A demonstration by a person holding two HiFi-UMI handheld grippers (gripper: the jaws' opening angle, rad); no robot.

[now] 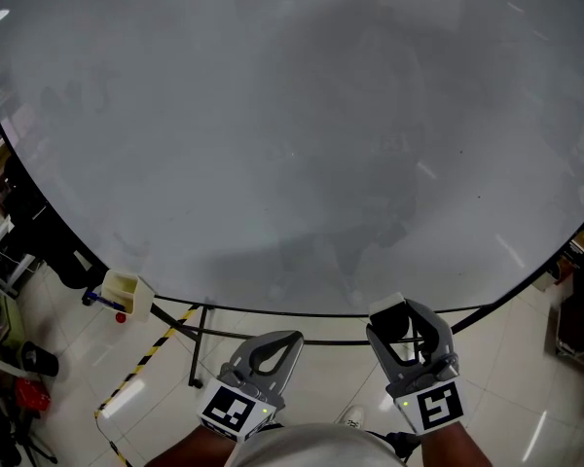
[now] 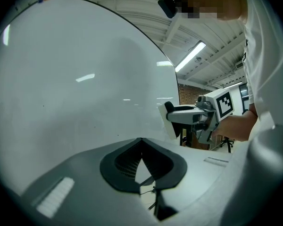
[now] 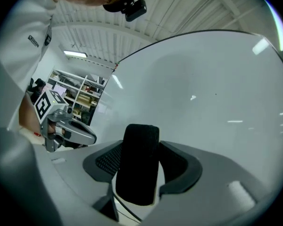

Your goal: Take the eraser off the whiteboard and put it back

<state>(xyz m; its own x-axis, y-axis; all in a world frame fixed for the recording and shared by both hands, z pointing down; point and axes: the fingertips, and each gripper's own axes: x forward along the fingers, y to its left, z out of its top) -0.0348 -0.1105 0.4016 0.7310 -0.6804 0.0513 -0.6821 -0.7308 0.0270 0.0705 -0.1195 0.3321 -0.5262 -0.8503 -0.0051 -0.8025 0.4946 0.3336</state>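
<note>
The big whiteboard [image 1: 273,134] fills most of the head view; its surface is grey-white with faint smudges. My right gripper [image 1: 406,321] is shut on the eraser [image 1: 397,325], a block with black felt and a white back, held just off the board's lower edge. In the right gripper view the eraser [image 3: 139,166] stands upright between the jaws, in front of the whiteboard [image 3: 217,79]. My left gripper [image 1: 275,346] is shut with nothing in it, below the board's edge. The left gripper view shows the whiteboard [image 2: 61,79] and the eraser [image 2: 168,118] in the right gripper [image 2: 172,117].
A small cream box [image 1: 127,291] with a blue marker hangs at the board's lower left edge. The board's black stand [image 1: 199,346] and yellow-black tape [image 1: 144,359] sit on the tiled floor below. Dark clutter lies at the far left; shelves [image 3: 82,95] stand behind.
</note>
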